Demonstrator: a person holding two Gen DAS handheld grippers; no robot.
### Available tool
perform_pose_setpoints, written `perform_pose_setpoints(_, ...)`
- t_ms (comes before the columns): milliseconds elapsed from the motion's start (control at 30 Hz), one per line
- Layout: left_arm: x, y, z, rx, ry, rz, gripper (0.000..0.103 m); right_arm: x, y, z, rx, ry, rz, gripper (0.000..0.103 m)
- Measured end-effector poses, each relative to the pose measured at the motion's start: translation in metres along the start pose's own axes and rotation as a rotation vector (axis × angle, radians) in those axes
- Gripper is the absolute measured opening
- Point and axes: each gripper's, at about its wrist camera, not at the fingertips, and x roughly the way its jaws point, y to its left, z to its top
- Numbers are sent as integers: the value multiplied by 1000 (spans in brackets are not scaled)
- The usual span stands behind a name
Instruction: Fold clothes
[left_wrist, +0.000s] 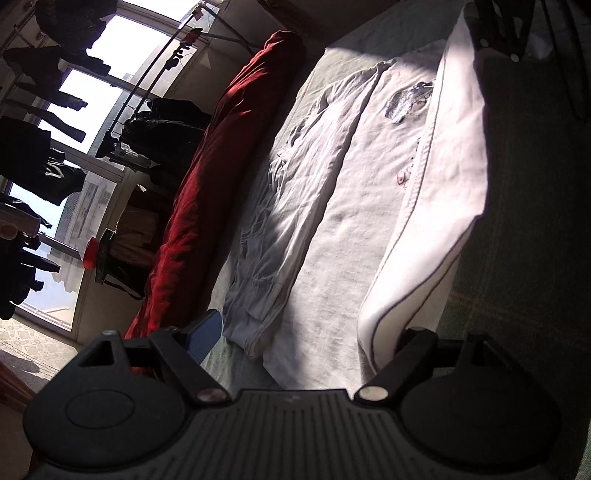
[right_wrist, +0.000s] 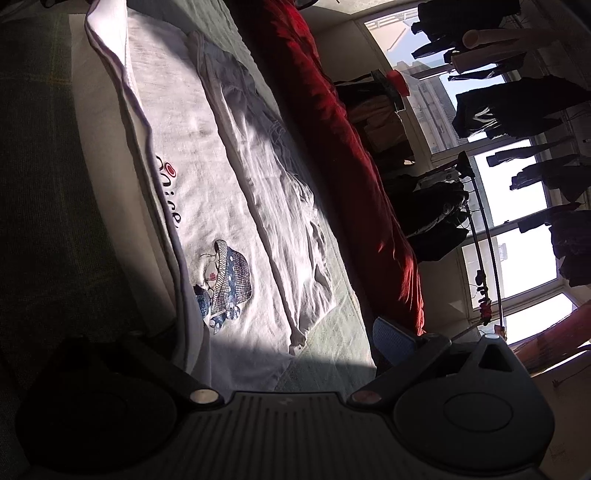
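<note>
**Left wrist view, left to right; places given from the white shirt**
- 1. Dark clothes, hung before a bright window, well beyond the shirt's left side.
- 2. Red bedding roll, laid lengthwise just left of the shirt and apart from it.
- 3. White shirt, spread flat on a green bed cover. Its left sleeve is folded inward, and its right side is turned over as a long flap that partly hides the print.
- 4. Left gripper, held at the shirt's near end with its jaws spread wide and nothing pinched. Its right-hand finger is seen at the flap's corner; contact cannot be told.

**Right wrist view, left to right**
- 5. The flap's hemmed edge, seen at the shirt's left side.
- 6. Printed hat figure, seen on the shirt's near half.
- 7. Right gripper, held at the shirt's opposite end with its jaws spread and no cloth clamped. Its left finger is lost in shadow.
</note>
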Motion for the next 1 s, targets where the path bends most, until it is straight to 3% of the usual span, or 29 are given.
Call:
perform_pose_setpoints(333, 22, 22, 23, 12, 49, 56, 86, 26, -26, -1, 48, -56, -29, 103)
perform_pose_setpoints(600, 52, 45, 26, -23, 30, 100, 86, 58, -49, 9, 26, -108, -60, 103)
perform_pose_setpoints(1000, 93, 76, 30, -27, -7, 108, 86, 101, -75, 37, 45, -73, -135, 103)
